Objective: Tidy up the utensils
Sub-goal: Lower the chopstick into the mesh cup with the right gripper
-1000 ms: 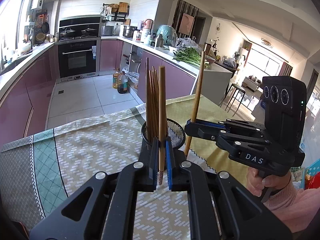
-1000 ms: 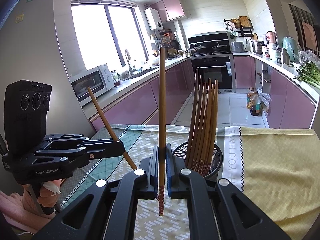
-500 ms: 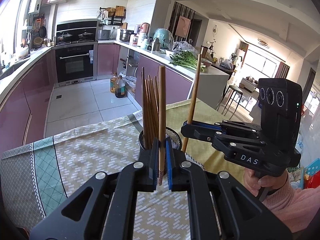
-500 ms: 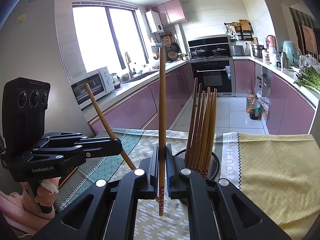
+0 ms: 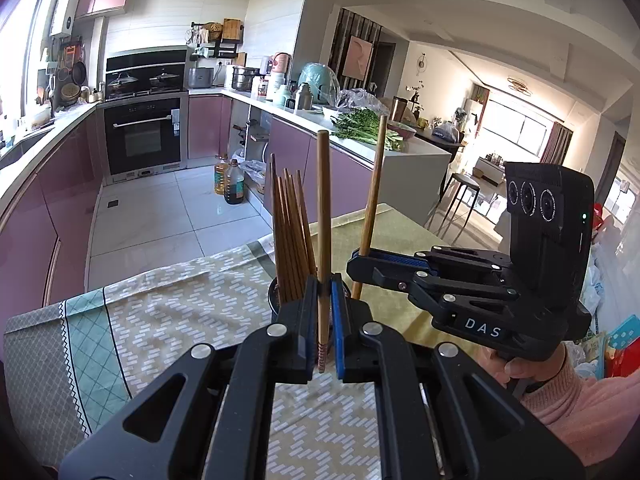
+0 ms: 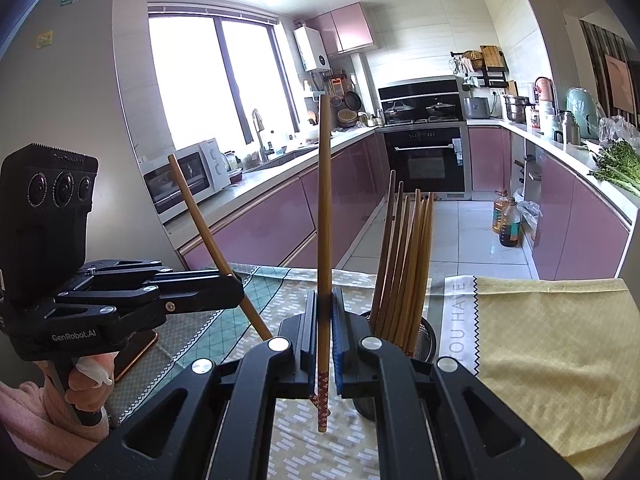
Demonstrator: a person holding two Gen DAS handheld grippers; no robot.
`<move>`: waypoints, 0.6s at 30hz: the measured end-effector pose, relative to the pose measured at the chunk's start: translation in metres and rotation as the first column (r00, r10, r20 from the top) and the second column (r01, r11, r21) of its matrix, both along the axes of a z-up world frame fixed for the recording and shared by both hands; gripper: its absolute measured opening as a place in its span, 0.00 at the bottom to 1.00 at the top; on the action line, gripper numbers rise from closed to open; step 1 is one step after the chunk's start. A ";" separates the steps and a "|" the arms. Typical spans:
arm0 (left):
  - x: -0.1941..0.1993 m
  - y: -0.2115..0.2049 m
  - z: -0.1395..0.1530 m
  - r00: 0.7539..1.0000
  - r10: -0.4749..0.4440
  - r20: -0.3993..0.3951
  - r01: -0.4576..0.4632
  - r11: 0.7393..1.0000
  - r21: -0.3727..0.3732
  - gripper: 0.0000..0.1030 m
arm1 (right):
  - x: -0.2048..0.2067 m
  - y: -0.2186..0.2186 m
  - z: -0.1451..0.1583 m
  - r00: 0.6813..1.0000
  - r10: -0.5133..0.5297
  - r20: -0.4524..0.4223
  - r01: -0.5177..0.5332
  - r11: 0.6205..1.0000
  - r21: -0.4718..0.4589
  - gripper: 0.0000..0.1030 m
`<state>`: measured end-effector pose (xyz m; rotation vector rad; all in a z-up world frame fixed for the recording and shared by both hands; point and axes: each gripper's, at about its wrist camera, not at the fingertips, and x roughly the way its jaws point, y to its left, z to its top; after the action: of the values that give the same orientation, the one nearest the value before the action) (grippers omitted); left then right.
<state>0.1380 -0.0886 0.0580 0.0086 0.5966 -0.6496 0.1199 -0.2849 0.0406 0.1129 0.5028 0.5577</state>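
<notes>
In the left wrist view my left gripper (image 5: 323, 300) is shut on one brown chopstick (image 5: 323, 208), which stands upright with its patterned tip below the pads. Just behind it a black mesh holder (image 5: 273, 295) carries several chopsticks (image 5: 291, 232). My right gripper (image 5: 358, 266) comes in from the right, shut on a second chopstick (image 5: 373, 184) beside the holder. In the right wrist view the right gripper (image 6: 324, 320) clamps its upright chopstick (image 6: 324, 200), and the holder (image 6: 427, 340) sits just right of the jaws. The left gripper (image 6: 237, 292) holds its chopstick (image 6: 202, 216) tilted.
A grey-green patterned cloth (image 5: 160, 320) and a yellow cloth (image 6: 540, 340) cover the table. A dark flat object with a copper edge (image 6: 138, 346) lies under the left gripper. Beyond the table are purple cabinets, an oven (image 6: 424, 160) and oil bottles (image 5: 230, 182) on the floor.
Both grippers have edged a little nearer the mesh holder, which now sits lower and closer to the jaws in each view. Each still grips its chopstick.
</notes>
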 end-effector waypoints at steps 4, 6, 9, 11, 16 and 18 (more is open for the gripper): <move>0.002 -0.001 0.003 1.000 -0.001 0.006 0.001 1.000 -0.001 0.07 | 0.001 -0.001 0.001 1.000 0.003 0.000 -0.003 1.000 0.008 0.06; 0.003 -0.001 0.004 1.000 0.002 0.012 -0.002 1.000 -0.002 0.07 | 0.002 -0.002 0.003 1.000 0.000 0.003 0.000 1.000 0.008 0.06; 0.005 0.000 0.007 1.000 0.003 0.018 -0.002 1.000 -0.010 0.07 | 0.002 -0.003 0.006 1.000 -0.004 0.012 0.003 1.000 0.009 0.06; 0.007 0.000 0.009 1.000 0.003 0.020 -0.003 1.000 -0.016 0.07 | 0.001 -0.004 0.008 1.000 -0.006 0.019 0.006 1.000 0.009 0.06; 0.011 0.000 0.015 0.999 0.008 0.035 -0.007 1.000 -0.027 0.07 | 0.007 -0.006 0.016 0.999 -0.014 0.037 0.014 1.000 0.007 0.06; 0.013 0.001 0.017 0.999 0.009 0.041 -0.008 0.999 -0.032 0.07 | 0.008 -0.006 0.019 0.999 -0.015 0.044 0.014 1.000 0.007 0.06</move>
<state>0.1508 -0.0880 0.0753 -0.0106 0.5466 -0.6495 0.1278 -0.2912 0.0592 0.1108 0.4569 0.5468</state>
